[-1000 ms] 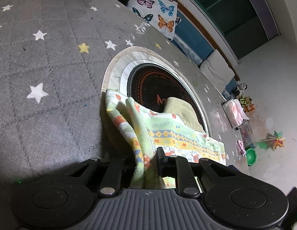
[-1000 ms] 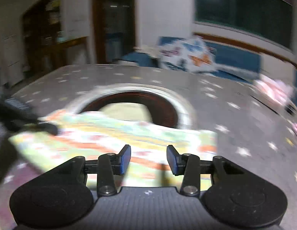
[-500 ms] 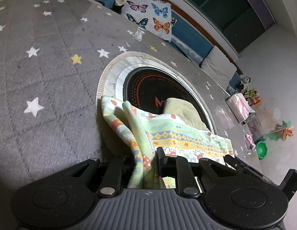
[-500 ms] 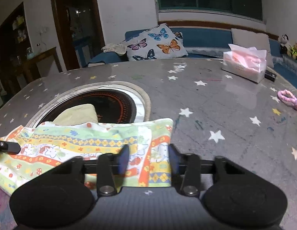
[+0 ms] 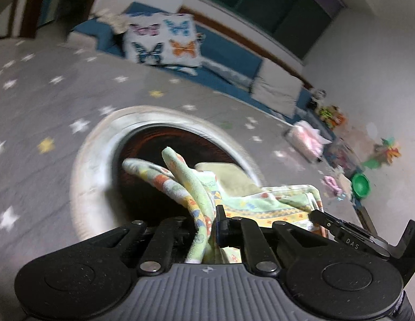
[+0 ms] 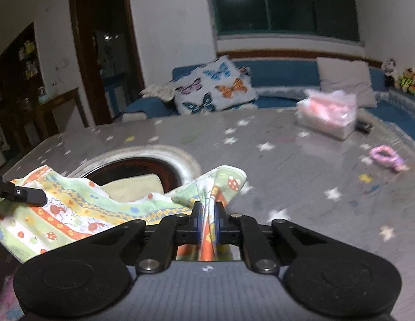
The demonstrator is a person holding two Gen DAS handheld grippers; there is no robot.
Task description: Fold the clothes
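Left wrist view is looking blurry, so the stars on the gray table cover [image 5: 41,99] are smearing into streaks. The left tongs [image 5: 207,222] are pinching a bunched corner of the patterned cloth [image 5: 263,203], and their left pad is hiding behind the cloth. These jaws have just been closing a little more on it. The cloth is lying over the round dark plate [image 5: 164,144] in the middle of the table, covering its near side. A folded yellow-green cloth [image 5: 228,176] is peeking out behind it, half hidden. At the right edge, the tip of the right tongs [image 5: 319,215] is poking in, holding the other corner.

Right wrist view is showing the right tongs [image 6: 207,214] squeezed narrow on a raised corner of the cloth [image 6: 73,208], with the jaws just having been closing on it. The left tongs' tip [image 6: 28,195] is sitting at the cloth's left end. The table's right half is mostly bare, with a pink tissue pack [image 6: 327,115] near the far edge and a pink ring toy [image 6: 386,157] near the right edge. A butterfly pillow [image 6: 212,88] is resting on the blue sofa [image 6: 282,69] behind the table. The toys on the far right are too fuzzy to tell apart.
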